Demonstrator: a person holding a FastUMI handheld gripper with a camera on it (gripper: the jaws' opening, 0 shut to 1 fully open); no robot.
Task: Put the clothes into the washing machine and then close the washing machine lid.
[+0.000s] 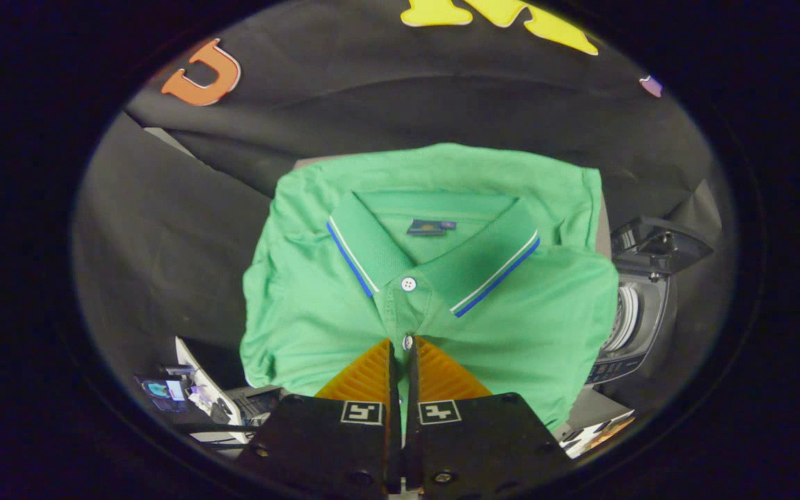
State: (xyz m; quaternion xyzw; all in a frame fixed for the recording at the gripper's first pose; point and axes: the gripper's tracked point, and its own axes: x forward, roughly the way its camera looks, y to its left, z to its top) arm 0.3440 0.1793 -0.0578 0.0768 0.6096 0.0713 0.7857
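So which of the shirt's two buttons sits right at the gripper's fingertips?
The lower placket button, just above the nearly closed gripper tips on the green polo shirt. The other button sits higher, at the collar.

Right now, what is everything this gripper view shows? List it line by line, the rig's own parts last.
polo shirt: one, green with a blue-and-white trimmed collar, folded, lying just ahead of and under the fingers.
shirt buttons: two, white, on the placket; the lower one sits at the fingertips.
neck label: one, dark, inside the collar.
washing machine: one, dark grey, beside the shirt's far edge, lid raised.
booth cloth: black, behind and around the shirt.
small clutter: several items beside the fingers, too small to identify.
gripper: one, fingers nearly closed over the shirt's placket with a thin gap between them; whether they pinch the fabric is unclear.
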